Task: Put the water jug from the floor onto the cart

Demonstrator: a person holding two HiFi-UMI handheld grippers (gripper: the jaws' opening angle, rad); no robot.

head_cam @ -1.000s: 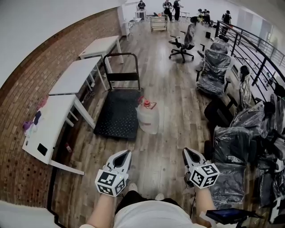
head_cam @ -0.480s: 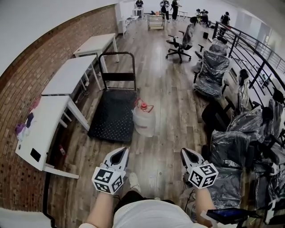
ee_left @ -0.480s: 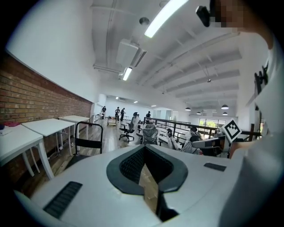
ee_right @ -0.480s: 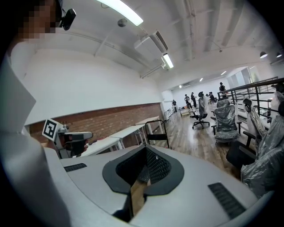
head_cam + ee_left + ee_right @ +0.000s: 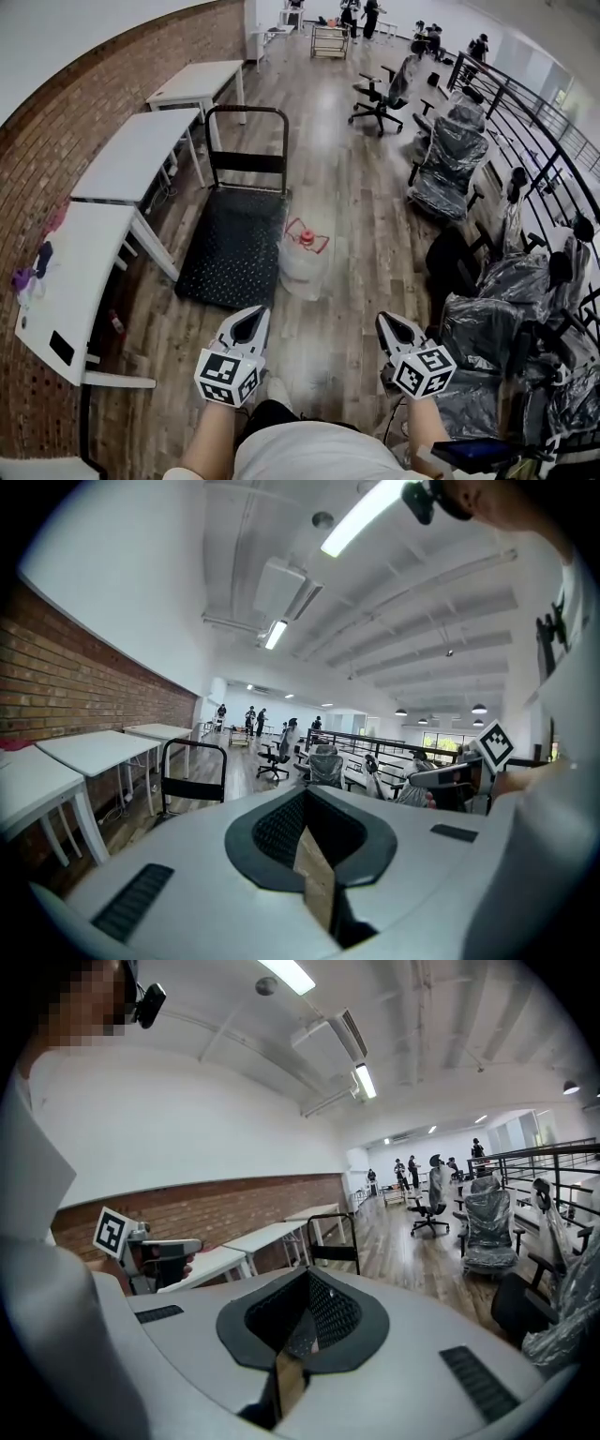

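The water jug (image 5: pixel 305 260), clear with a red cap and a red handle, stands on the wooden floor by the right edge of the cart's black deck (image 5: pixel 232 251). The cart's handle bar (image 5: pixel 248 141) rises at its far end. In the head view both grippers are held low and near me, short of the jug. My left gripper (image 5: pixel 247 327) is shut and empty, and my right gripper (image 5: pixel 393 328) is shut and empty too. The left gripper view shows its jaws (image 5: pixel 311 855) closed and the cart handle (image 5: pixel 193 775) beyond. The right gripper (image 5: pixel 298 1335) faces the cart handle (image 5: pixel 335 1241). Neither gripper view shows the jug.
White tables (image 5: pixel 127 164) line the brick wall on the left. Plastic-wrapped office chairs (image 5: pixel 448 159) crowd the right side beside a black railing (image 5: pixel 530 108). A loose office chair (image 5: pixel 380 94) and several people (image 5: pixel 352 14) are far down the room.
I have walked forward: the jug and the cart now sit closer and lower in the head view. Both grippers stay shut and level in front of me.
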